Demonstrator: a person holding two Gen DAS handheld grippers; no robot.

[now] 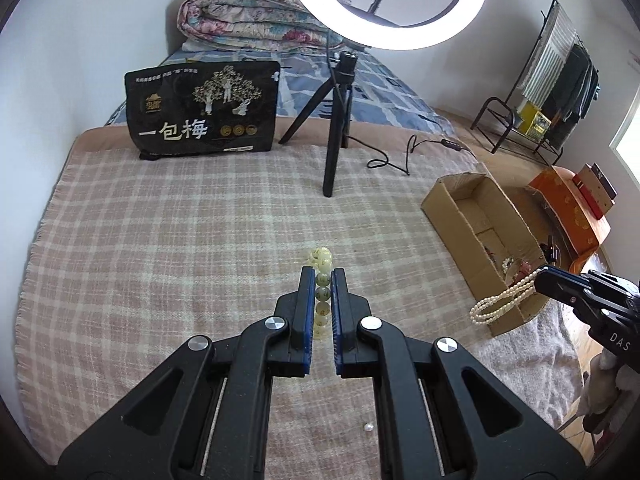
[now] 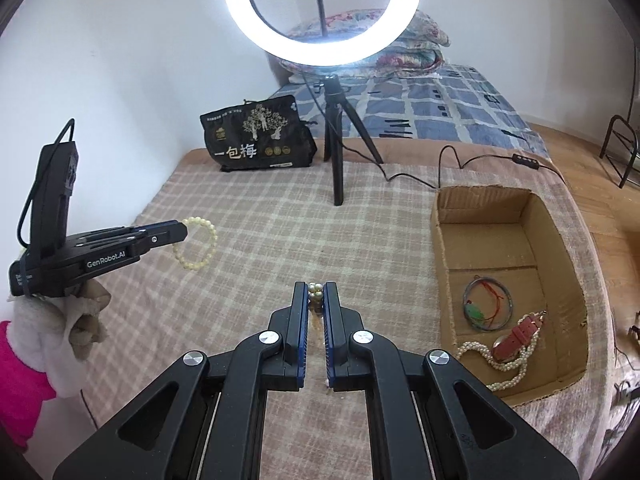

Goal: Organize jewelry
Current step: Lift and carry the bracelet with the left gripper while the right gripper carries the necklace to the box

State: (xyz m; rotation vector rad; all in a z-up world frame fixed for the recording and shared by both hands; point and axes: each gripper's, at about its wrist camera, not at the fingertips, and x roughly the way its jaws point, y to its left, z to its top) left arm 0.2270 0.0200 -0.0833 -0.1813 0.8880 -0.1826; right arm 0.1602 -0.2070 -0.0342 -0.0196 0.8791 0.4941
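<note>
Above the checked blanket [image 1: 160, 240] that covers the bed, two grippers are held, each with a piece of jewelry. The left gripper [image 1: 323, 280] is closed on a pale green bead bracelet [image 1: 322, 292]; the beads are seen in a row between its narrow fingers [image 1: 307, 300], and in the right wrist view the bracelet hangs as a loop from the tips, above the left part of the blanket. The right gripper [image 2: 316, 294] is closed on a pearl necklace [image 1: 502, 300], of which only a few pearls are seen between its fingers [image 2: 298, 312] in its own view. In the left wrist view the strands hang down from the tips, in front of the near end of the cardboard box [image 2: 560, 216].

The box lies open at the right edge of the blanket. In its near part a thin bangle [image 2: 488, 304], a watch with a reddish strap [image 2: 520, 334] and another string of pearls [image 2: 504, 364] are seen, the watch lying on the pearls. One loose pearl [image 1: 368, 427] lies on the blanket near the front edge. At the far edge a black snack bag [image 1: 204, 108] and a ring light [image 1: 386, 4] on a small tripod [image 1: 334, 120] are placed.
</note>
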